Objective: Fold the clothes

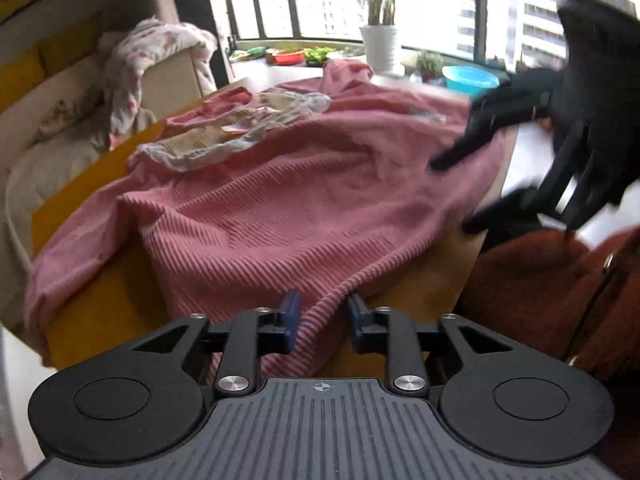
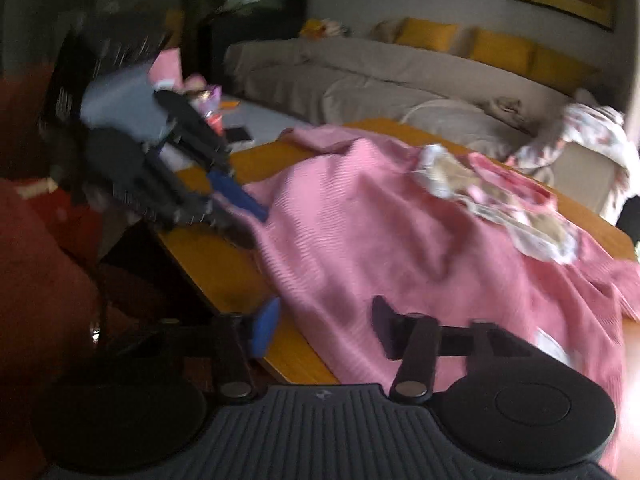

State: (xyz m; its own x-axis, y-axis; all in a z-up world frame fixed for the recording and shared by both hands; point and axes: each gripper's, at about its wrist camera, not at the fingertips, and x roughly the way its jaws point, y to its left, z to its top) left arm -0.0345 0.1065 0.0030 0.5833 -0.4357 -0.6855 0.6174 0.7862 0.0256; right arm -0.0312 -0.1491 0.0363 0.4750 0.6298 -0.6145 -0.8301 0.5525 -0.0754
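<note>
A sweater [image 1: 304, 200] lies spread across the table [image 1: 100, 168] — its hem hangs over the near edge. A smaller garment [image 1: 232, 128] rests on the sweater's far part. Behind the table stands a sofa [image 2: 360, 76].

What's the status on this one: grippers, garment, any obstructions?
Left gripper open, straddling pink sweater hem at table edge. Right gripper open over sweater. Small frilly garment lies on sweater, in the way.
</note>
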